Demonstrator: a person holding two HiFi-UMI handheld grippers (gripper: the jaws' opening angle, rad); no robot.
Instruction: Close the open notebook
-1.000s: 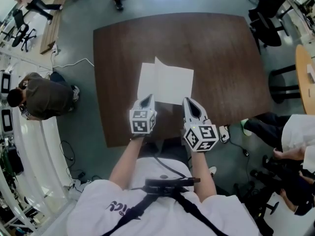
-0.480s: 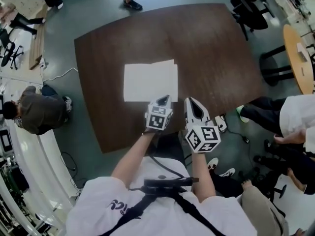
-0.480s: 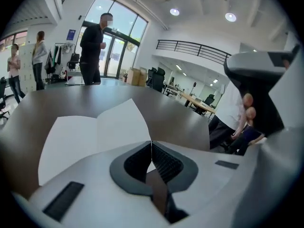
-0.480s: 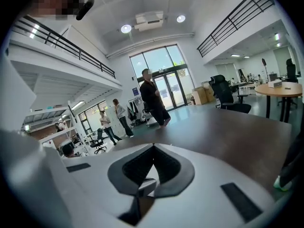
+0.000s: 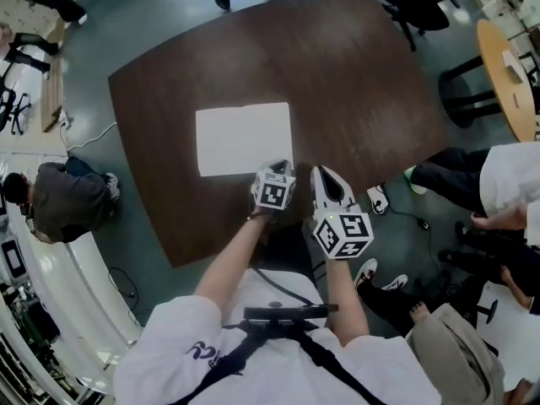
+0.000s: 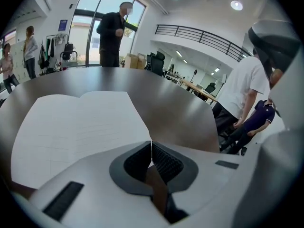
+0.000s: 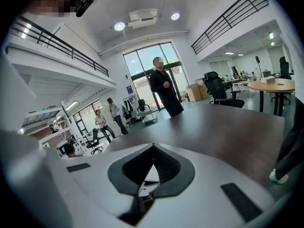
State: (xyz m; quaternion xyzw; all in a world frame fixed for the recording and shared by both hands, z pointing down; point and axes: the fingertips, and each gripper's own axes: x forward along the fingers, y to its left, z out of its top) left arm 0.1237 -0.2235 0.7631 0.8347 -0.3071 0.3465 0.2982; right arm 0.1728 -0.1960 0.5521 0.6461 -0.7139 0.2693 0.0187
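Observation:
The open notebook (image 5: 245, 138) lies flat on the dark brown table (image 5: 354, 83), its white pages up. In the left gripper view the notebook (image 6: 80, 127) fills the left of the picture, with its spine running away from me. My left gripper (image 5: 282, 165) is shut and empty, its tips just above the notebook's near right corner. My left gripper (image 6: 151, 142) shows both pads meeting. My right gripper (image 5: 321, 172) hovers over bare table to the right of the notebook, near the table's front edge. My right gripper (image 7: 153, 146) has its jaws closed with nothing between them.
A round wooden table (image 5: 510, 66) and office chairs (image 5: 413, 7) stand at the right. A person in white (image 5: 510, 188) is close to the table's right corner, another person (image 5: 59, 194) sits at the left. A person (image 7: 164, 87) stands beyond the far edge.
My left gripper has moved right along the notebook's near edge and sunk toward its right corner. The right gripper has shifted right, off the notebook. The notebook has stayed open.

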